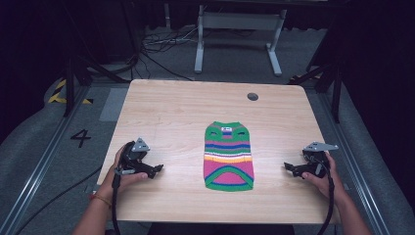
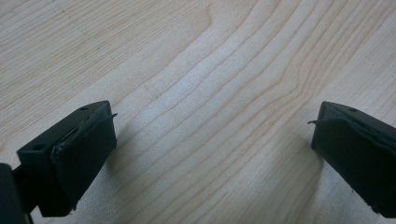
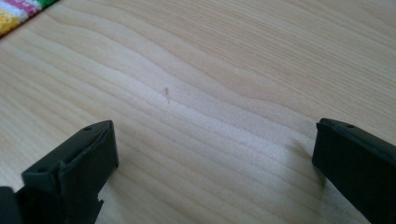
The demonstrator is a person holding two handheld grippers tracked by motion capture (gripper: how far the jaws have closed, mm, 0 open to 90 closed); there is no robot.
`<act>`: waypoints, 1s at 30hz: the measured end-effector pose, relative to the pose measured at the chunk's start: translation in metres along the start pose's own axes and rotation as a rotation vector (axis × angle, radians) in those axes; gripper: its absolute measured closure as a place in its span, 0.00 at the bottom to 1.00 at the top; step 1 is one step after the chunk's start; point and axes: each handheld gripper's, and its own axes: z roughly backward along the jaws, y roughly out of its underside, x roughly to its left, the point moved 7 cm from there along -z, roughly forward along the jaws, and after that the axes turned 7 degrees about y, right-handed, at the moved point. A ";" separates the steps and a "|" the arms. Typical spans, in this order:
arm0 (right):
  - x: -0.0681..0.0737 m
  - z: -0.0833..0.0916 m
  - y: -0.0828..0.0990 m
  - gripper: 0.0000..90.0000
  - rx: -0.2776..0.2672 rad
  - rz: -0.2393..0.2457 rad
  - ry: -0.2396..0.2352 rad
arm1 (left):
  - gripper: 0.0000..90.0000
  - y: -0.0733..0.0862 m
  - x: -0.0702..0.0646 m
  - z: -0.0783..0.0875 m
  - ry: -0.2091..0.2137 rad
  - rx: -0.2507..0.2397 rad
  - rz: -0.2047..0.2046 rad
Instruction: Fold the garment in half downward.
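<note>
High view first: we see a light wooden table (image 1: 166, 112) with a small striped knitted garment (image 1: 228, 155) lying flat near its middle, a little toward the person's side. The garment carries bands of green, pink, blue, yellow and white, with a green collar end pointing away from us and a green-edged hem nearest the person. A dark round hole (image 1: 252, 96) sits in the tabletop beyond it.

We hold the left gripper (image 1: 155, 171) low over the table to the left of the garment, well apart from it, its tip pointing toward the garment. The right gripper (image 1: 289, 168) rests in the right hand (image 1: 320, 177) on the other side, also apart from the cloth and pointing inward.

In the left gripper view, we find the two black jaws spread wide with bare wood grain between them, holding nothing. In the right gripper view the jaws likewise stand wide apart over bare wood, and a corner of the striped garment (image 3: 18, 11) shows at the top left.
</note>
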 end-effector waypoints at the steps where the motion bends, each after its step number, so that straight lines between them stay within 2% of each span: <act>1: 0.000 0.001 0.001 0.00 0.001 0.006 -0.007 | 0.00 0.000 0.000 0.000 0.003 0.002 0.002; 5: 0.000 0.003 0.002 0.02 0.009 0.018 -0.027 | 0.00 0.000 -0.001 0.000 0.003 -0.001 0.009; 7: 0.001 0.005 0.002 0.05 0.013 0.023 -0.032 | 0.01 0.000 -0.001 0.000 -0.003 0.010 0.010; 8: 0.002 0.006 0.002 0.10 0.012 0.032 -0.040 | 0.01 -0.001 -0.001 0.001 -0.003 0.017 0.009; 9: 0.004 0.009 0.001 0.19 0.015 0.054 -0.059 | 0.03 -0.002 -0.001 0.001 -0.005 0.025 0.012; 11: 0.004 0.010 0.001 0.20 0.020 0.059 -0.062 | 0.10 -0.003 -0.001 0.001 -0.003 0.020 0.016; 12: 0.006 0.011 0.000 0.27 0.034 0.067 -0.065 | 0.21 -0.007 -0.002 0.003 -0.006 0.006 0.013; 13: 0.006 0.012 -0.001 0.34 0.034 0.071 -0.072 | 0.26 -0.008 -0.002 0.004 -0.011 0.017 -0.007; 14: 0.006 0.012 -0.001 0.34 0.034 0.071 -0.072 | 0.24 -0.008 -0.002 0.004 -0.011 0.017 -0.007; 15: 0.007 0.014 -0.002 0.43 0.034 0.075 -0.076 | 0.24 -0.009 -0.004 0.004 -0.020 0.015 -0.012; 16: 0.007 0.015 -0.003 0.40 0.033 0.079 -0.078 | 0.19 -0.012 -0.004 0.005 -0.009 0.008 -0.015; 17: 0.008 0.016 -0.005 0.39 0.025 0.075 -0.081 | 0.19 -0.014 -0.005 0.007 -0.003 0.003 -0.021; 18: 0.010 0.019 -0.011 0.46 0.013 0.077 -0.091 | 0.27 -0.017 -0.005 0.008 -0.013 0.002 -0.035; 19: 0.011 0.019 -0.013 0.46 0.008 0.089 -0.097 | 0.26 -0.023 -0.004 0.009 -0.006 -0.008 -0.014; 21: 0.012 0.020 -0.018 0.47 0.000 0.094 -0.100 | 0.25 -0.026 -0.004 0.010 -0.002 -0.005 -0.013; 22: 0.014 0.021 -0.030 0.47 -0.014 0.109 -0.093 | 0.27 -0.031 -0.003 0.009 -0.003 -0.004 -0.018; 23: 0.016 0.021 -0.034 0.47 -0.022 0.114 -0.095 | 0.29 -0.039 -0.003 0.008 0.011 -0.010 -0.016; 24: 0.017 0.021 -0.039 0.48 -0.027 0.121 -0.093 | 0.29 -0.039 -0.003 0.008 0.011 -0.010 -0.016; 25: 0.017 0.021 -0.039 0.48 -0.027 0.121 -0.093 | 0.29 -0.046 -0.003 0.006 0.015 -0.015 -0.016; 26: 0.019 0.018 -0.054 0.47 -0.036 0.134 -0.093 | 0.29 -0.053 -0.004 0.002 0.018 -0.016 -0.025; 27: 0.019 0.018 -0.054 0.47 -0.036 0.134 -0.093 | 0.29 -0.058 -0.004 0.000 0.016 -0.015 -0.036; 30: 0.023 0.012 -0.070 0.50 -0.048 0.143 -0.100 | 0.32 -0.076 -0.006 -0.011 0.020 0.000 -0.059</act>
